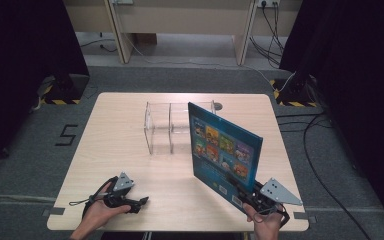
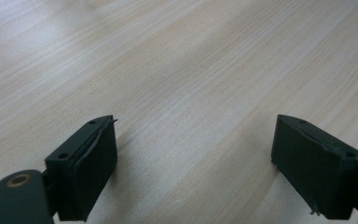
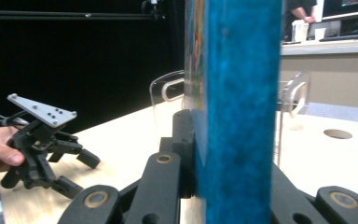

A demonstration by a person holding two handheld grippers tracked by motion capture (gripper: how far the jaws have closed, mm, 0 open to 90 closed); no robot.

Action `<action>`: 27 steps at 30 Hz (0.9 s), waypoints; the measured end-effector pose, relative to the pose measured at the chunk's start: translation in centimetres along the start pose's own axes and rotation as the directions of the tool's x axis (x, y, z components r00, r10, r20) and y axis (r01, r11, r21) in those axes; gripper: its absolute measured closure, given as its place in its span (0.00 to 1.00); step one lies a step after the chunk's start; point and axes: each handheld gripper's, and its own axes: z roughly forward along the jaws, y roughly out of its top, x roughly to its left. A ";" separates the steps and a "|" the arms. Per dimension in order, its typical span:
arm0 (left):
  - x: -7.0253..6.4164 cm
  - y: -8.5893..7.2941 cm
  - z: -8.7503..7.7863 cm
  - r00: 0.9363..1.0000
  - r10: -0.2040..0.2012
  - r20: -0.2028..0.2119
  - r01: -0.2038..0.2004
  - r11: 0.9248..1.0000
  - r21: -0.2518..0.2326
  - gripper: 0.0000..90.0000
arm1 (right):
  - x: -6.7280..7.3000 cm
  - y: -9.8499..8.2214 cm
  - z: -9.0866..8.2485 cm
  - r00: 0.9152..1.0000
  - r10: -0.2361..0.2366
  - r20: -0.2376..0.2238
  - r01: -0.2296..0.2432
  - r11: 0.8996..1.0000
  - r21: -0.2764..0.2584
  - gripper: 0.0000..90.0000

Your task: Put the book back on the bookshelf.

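Both grippers sit near the bench's (image 1: 130, 150) front edge. My right gripper (image 1: 250, 196) has its jaws clamped on the blue hardcover picture book's (image 1: 223, 150) lower corner, upright, just right of the clear acrylic divider rack (image 1: 166, 127). My left gripper (image 1: 130, 202) rests wide, empty.

1. The book (image 1: 223, 150) has a blue cover with a grid of bright, many-coloured picture panels.
2. The rack (image 1: 161, 126) is clear and colourless.
3. The tabletop (image 1: 130, 150) is pale wood grain.
4. Both tools, left (image 1: 141, 202) and right (image 1: 244, 196), are black with grey plates.
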 end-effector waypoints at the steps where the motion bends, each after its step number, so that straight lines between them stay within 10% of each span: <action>1: 0.0 0.0 0.0 1.000 0.001 0.001 -0.001 1.000 -0.002 0.14 | -0.1 0.1 -0.1 1.000 0.000 0.011 0.000 1.000 -0.001 0.93; 27: -0.1 0.0 0.7 0.999 0.025 0.022 -0.024 0.999 -0.022 0.02 | -1.6 0.9 1.0 0.993 0.010 0.121 -0.006 0.999 -0.035 0.93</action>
